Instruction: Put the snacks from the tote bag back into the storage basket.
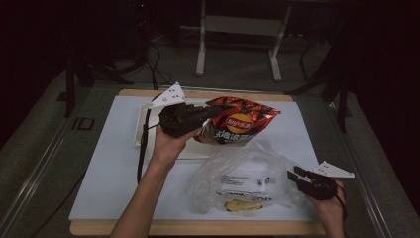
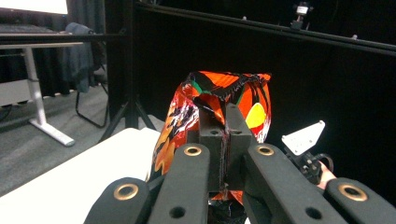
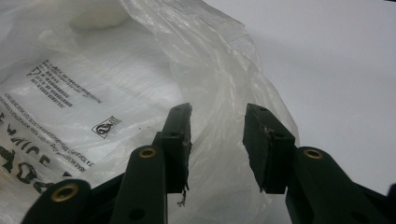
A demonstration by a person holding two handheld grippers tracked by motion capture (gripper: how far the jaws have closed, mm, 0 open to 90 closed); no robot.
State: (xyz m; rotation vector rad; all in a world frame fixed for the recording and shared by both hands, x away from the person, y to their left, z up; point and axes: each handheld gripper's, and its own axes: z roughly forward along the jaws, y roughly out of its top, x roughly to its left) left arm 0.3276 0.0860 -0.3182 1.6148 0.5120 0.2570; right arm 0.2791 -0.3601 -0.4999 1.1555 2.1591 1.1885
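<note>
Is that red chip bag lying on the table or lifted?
Lifted. The left gripper is pinched shut on the chip bag's edge, and the bag hangs above the white board.

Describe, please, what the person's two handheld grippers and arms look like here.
Both the left gripper and the right gripper are matt black with two blocky jaws, brass-ringed pivot holes on the linkages, and a pale three-cornered plate with small dark dots on top. A black cable trails from each. The forearms are bare, without sleeves.
</note>
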